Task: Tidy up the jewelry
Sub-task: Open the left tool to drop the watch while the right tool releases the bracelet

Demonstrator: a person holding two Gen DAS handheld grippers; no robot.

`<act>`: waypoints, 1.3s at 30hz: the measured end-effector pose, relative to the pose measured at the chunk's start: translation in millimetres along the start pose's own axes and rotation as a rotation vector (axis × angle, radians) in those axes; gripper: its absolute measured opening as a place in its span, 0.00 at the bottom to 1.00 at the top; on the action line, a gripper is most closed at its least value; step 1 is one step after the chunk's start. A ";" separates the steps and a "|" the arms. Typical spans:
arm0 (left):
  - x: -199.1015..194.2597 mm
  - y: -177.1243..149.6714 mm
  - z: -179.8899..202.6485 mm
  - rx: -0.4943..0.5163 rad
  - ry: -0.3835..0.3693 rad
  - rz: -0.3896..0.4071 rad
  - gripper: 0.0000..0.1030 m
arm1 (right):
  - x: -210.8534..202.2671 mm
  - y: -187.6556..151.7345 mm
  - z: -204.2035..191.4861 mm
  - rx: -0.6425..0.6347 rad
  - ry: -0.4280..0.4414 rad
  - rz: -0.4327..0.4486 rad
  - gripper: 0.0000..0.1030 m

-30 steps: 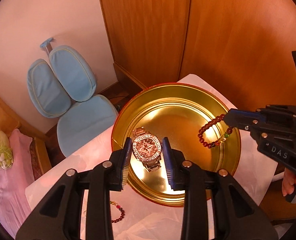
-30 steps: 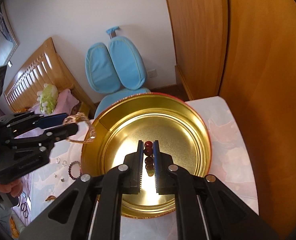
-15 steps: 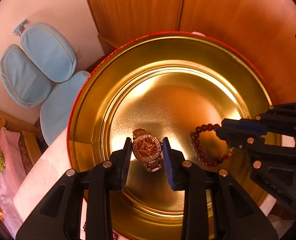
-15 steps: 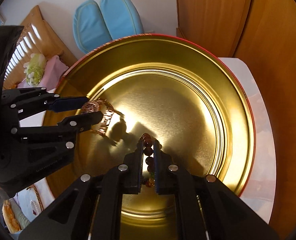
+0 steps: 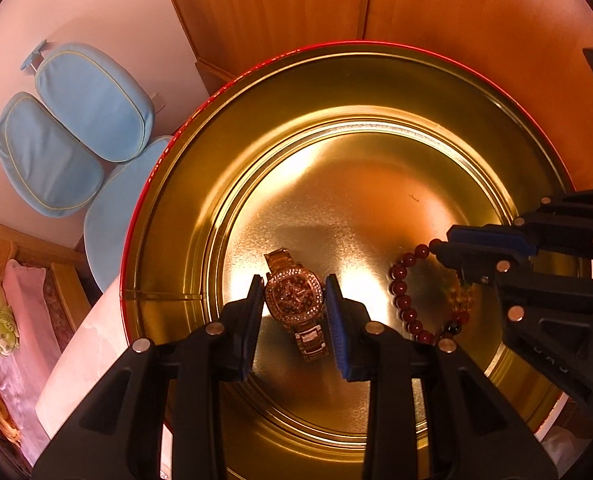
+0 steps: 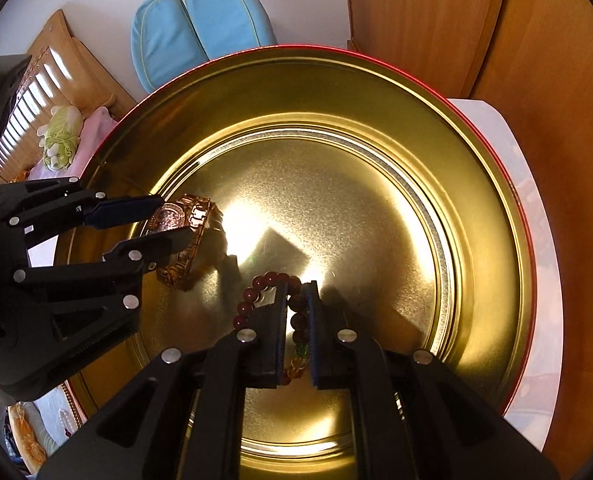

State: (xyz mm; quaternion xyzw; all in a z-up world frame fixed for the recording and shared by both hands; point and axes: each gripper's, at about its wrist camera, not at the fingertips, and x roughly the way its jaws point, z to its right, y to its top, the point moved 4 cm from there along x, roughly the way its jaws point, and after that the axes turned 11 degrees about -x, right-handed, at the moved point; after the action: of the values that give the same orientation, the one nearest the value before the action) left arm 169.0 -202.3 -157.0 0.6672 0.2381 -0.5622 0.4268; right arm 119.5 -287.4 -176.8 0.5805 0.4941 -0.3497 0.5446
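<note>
Both my grippers reach down into a round gold tin [image 5: 168,240] with a red outer rim, standing on a white-covered worktop [image 6: 536,240]. My left gripper [image 5: 295,304] grasps a gold, gem-studded watch [image 5: 294,298] by the sides of its case, low over the left part of the tin floor. My right gripper [image 6: 295,312] is clenched on a bracelet of dark red beads [image 6: 248,304], low over the floor nearer the middle. A blue chair [image 5: 76,128] stands beyond the tin.
</note>
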 end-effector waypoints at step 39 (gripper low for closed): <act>-61.5 -29.9 2.9 -0.062 -0.038 0.127 0.75 | -60.3 -0.6 -10.9 0.085 -0.058 0.166 0.88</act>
State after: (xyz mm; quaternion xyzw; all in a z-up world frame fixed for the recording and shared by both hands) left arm 127.9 -179.1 -107.5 0.6567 0.2046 -0.5388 0.4864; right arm 101.4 -288.5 -118.3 0.6315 0.4131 -0.3407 0.5609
